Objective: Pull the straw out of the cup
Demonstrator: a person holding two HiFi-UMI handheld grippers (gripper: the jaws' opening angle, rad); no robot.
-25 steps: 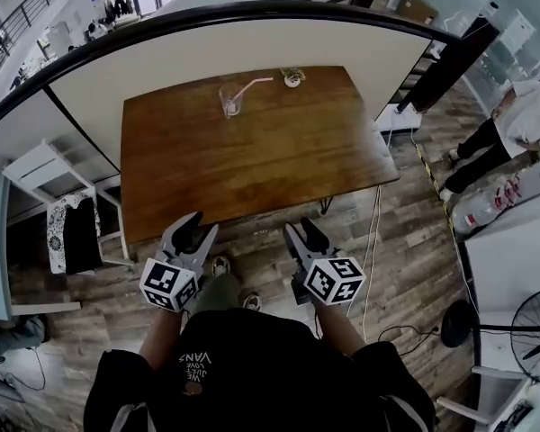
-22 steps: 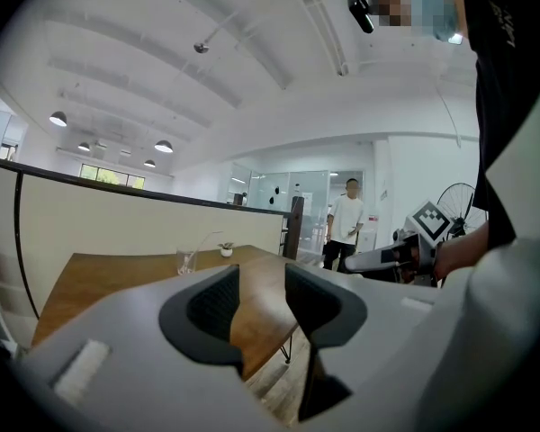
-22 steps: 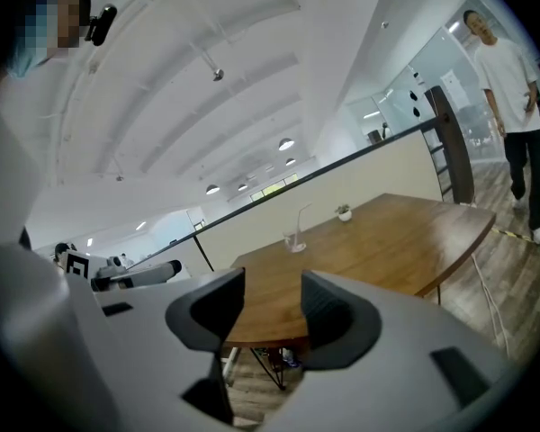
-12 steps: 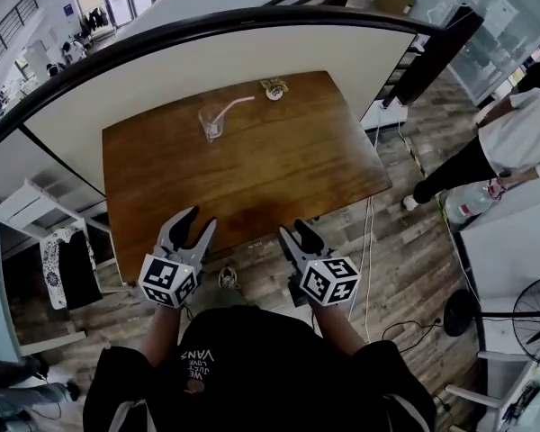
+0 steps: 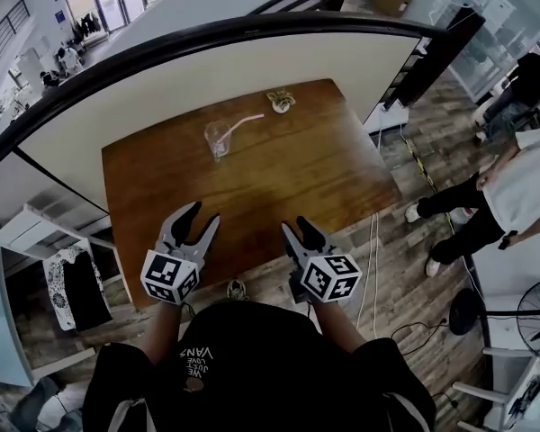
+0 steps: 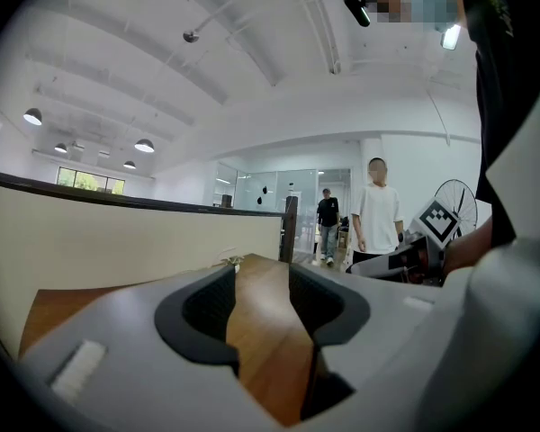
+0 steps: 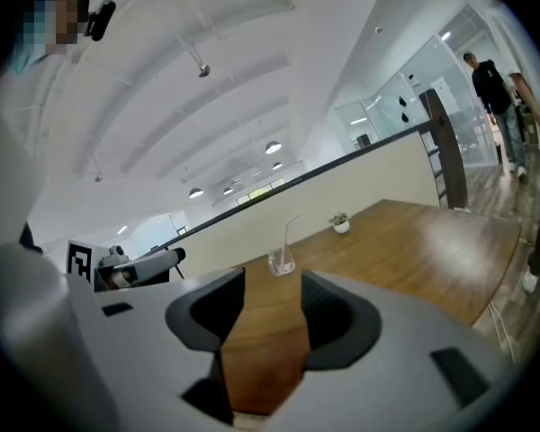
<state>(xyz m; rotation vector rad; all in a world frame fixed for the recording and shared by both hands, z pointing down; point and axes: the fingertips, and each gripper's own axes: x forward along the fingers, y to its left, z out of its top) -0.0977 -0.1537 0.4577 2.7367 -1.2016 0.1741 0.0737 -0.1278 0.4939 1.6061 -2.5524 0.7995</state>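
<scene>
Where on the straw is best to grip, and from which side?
Probably the straw by its free upper end, coming in from the side of the small plant: it leans out of the cup that way, clear of the rim.

This looks like an open-plan office or studio. A wooden table (image 5: pixel 252 178) stands against a curved low wall (image 5: pixel 207 79) topped by a dark rail (image 5: pixel 162 48). Cables (image 5: pixel 375 241) trail over the plank floor (image 5: pixel 414 268), and a standing fan (image 5: pixel 535 318) is at the right. Far off are glass partitions (image 6: pixel 252 187) and hanging lamps (image 6: pixel 145 145) under a white ribbed ceiling (image 6: pixel 252 61).
</scene>
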